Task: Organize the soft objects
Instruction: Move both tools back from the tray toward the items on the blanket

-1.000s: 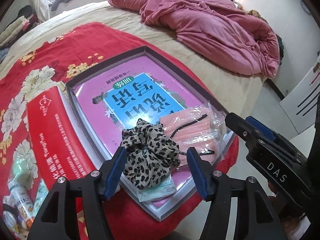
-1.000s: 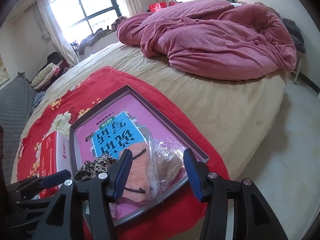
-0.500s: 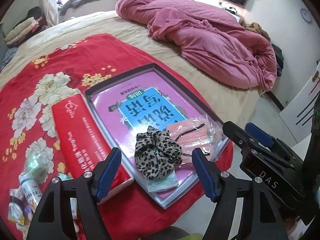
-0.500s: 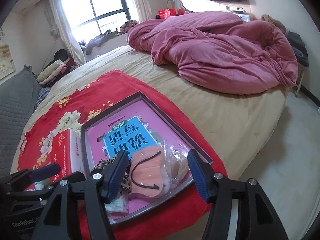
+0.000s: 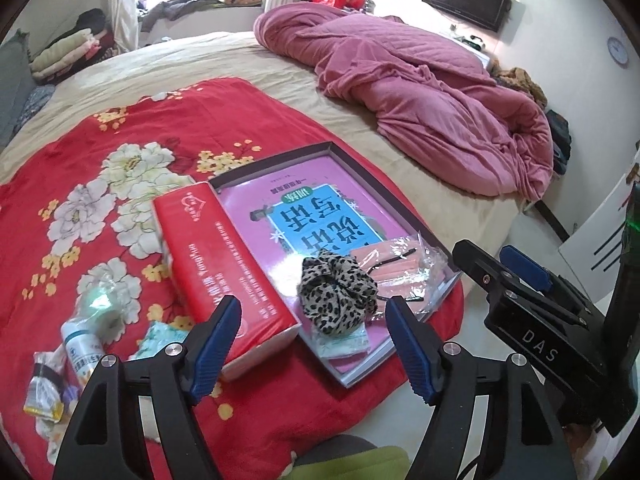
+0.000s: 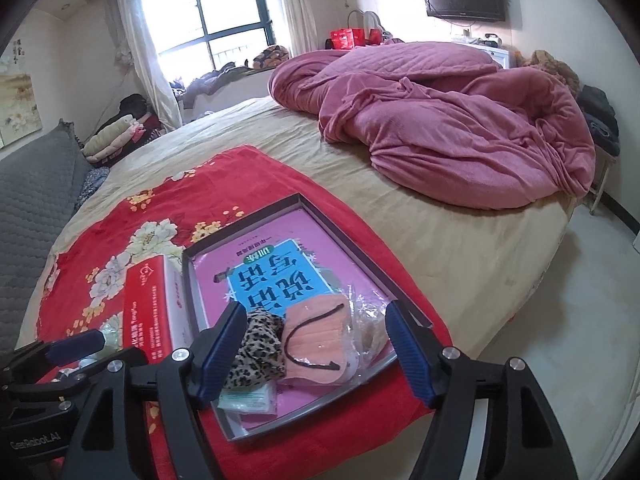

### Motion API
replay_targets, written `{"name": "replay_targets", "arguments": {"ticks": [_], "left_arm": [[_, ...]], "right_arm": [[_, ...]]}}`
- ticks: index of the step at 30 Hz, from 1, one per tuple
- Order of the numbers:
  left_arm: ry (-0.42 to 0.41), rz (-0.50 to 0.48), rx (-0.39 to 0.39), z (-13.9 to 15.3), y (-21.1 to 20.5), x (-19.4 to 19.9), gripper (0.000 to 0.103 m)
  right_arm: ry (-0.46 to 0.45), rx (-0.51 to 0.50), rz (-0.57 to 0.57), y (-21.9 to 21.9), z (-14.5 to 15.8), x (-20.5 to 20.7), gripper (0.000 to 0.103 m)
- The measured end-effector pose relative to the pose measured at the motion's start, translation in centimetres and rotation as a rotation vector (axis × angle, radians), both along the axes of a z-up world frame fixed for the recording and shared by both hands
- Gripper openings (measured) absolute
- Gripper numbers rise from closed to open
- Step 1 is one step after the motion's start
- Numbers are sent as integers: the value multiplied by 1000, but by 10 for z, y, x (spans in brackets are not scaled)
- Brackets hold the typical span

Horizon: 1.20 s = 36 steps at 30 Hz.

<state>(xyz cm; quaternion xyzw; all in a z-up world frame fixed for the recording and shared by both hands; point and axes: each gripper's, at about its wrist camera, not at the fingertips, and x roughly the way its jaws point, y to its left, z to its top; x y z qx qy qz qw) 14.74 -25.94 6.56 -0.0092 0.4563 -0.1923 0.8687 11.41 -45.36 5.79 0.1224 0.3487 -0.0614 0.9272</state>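
A leopard-print scrunchie point(image 5: 338, 298) is lying in the near corner of a shallow tray point(image 5: 416, 224), on top of a pale green packet point(image 5: 344, 342), and a clear bag of pink face masks point(image 5: 400, 266) is lying just beside it on the right side. The tray is holding a pink and blue book point(image 5: 320, 216) and is resting on a red flowered cloth point(image 5: 100, 184) that is spread on the bed point(image 5: 224, 60). A red box point(image 5: 224, 268) is lying along the left side of the tray, touching it. To the left of the box, a small white bottle point(image 5: 80, 348) and some small packets point(image 5: 42, 390) are lying on the cloth. The left claw point(image 5: 314, 344) is hanging above the near edge of the tray with its blue fingers spread wide and nothing between them. The right claw point(image 6: 316, 350) is hanging above the scrunchie and the masks; its jaws are opening, and they are gripping nothing. A crumpled pink blanket point(image 6: 460, 128) is lying at the far side of the bed.
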Motion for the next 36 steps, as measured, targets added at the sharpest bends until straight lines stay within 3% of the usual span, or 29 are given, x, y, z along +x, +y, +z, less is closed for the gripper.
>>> {"name": "replay_targets", "arguments": {"ticks": [11,36], "left_arm": [[-11,71,-14,14,51,-16,76],[-8,278,-34,20,192,-50,77]], "right_arm": [[-44,7,66,32,25,-7,76],[-45,-5,225,138,48,-6,79]]}}
